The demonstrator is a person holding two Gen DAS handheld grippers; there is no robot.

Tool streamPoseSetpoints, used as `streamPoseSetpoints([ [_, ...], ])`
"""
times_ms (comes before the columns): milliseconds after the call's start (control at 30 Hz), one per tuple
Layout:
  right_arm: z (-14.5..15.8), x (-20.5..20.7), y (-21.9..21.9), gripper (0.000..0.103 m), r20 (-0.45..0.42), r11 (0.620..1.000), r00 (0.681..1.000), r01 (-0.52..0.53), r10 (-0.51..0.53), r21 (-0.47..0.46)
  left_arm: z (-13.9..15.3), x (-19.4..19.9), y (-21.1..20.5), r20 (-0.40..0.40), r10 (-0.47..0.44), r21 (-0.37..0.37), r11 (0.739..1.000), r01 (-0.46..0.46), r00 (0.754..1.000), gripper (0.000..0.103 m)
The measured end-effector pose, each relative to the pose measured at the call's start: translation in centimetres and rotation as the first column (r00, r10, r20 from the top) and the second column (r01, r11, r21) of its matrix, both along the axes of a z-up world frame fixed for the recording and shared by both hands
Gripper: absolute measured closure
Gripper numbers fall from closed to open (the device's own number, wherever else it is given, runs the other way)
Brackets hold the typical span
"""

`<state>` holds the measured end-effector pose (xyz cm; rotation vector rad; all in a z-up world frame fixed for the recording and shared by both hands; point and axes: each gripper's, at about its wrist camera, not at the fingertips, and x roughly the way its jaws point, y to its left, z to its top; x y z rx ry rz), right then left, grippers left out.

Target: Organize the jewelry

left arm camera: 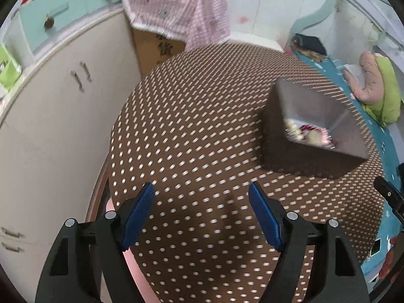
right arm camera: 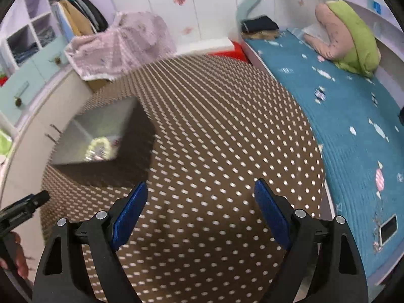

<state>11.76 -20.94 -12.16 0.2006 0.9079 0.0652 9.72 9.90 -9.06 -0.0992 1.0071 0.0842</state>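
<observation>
A dark open box sits on the brown polka-dot table, at the right in the left wrist view and at the left in the right wrist view. Blurred jewelry lies inside it, including a pale bead loop. My left gripper is open and empty above the table, left of the box and nearer me. My right gripper is open and empty above the table, right of the box.
A white cabinet stands left of the table. A cardboard box under a pink checked cloth is behind it. A bed with a blue cover and a pink-green pillow runs along the right. A phone lies on the bed.
</observation>
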Motion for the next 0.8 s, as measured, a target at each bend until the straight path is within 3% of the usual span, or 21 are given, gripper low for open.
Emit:
streamPoseSetpoints([
  [167,4.5,-2.2,3.2,0.020,0.142,0.993,0.983,-0.118,0.117,-0.006,4.2,-1.3,-3.8,0.130,-0.116,0.029,0.993,0.113,0.985,0.029],
  [367,6.9,-3.2,4.9,0.020,0.200,0.988,0.968,-0.146,0.153,-0.050,7.0,-2.1,-6.8,0.212,-0.195,0.053,0.981,0.188,0.958,0.029],
  [800,7.5,-3.6,4.4,0.020,0.207,0.991,0.970,-0.121,0.130,-0.055,7.4,-2.0,-8.9,0.207,-0.226,0.069,0.974,0.216,0.952,0.028],
])
